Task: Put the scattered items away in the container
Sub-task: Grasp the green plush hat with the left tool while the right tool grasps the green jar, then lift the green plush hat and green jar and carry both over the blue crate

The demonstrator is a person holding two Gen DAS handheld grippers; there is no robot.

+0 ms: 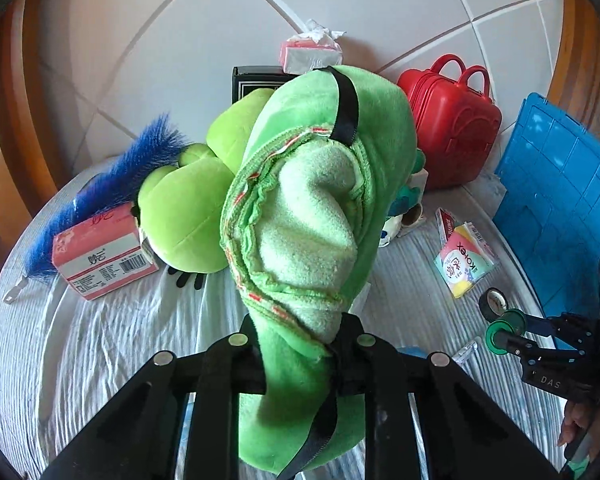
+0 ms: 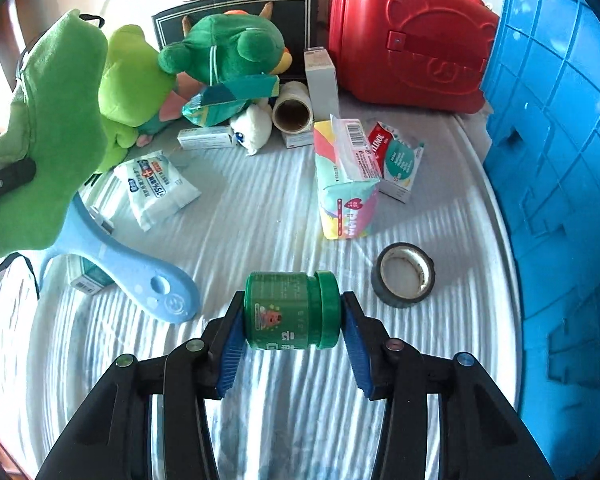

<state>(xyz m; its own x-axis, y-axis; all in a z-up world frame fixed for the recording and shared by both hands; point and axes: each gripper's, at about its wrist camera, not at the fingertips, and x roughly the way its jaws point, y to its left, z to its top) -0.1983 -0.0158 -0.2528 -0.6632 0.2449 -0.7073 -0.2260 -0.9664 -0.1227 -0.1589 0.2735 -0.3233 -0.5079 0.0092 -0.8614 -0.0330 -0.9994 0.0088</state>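
My left gripper (image 1: 300, 340) is shut on a floppy green plush cloth (image 1: 312, 208) with a black strap, held up off the bed; it fills the middle of the left wrist view. The same cloth (image 2: 44, 140) hangs at the left of the right wrist view. My right gripper (image 2: 292, 320) is shut on a small green jar (image 2: 288, 308) lying sideways between the blue pads, just above the white sheet. That jar (image 1: 504, 334) also shows at the right edge of the left wrist view. The blue plastic crate (image 2: 560, 160) stands on the right.
A red case (image 2: 408, 40) stands at the back beside the crate. On the sheet lie a black tape roll (image 2: 404, 276), a pastel pack (image 2: 344, 184), a wipes pack (image 2: 156, 188), a light blue paddle (image 2: 132, 276), plush toys (image 2: 228, 44), a pink box (image 1: 104, 256) and a blue brush (image 1: 112, 184).
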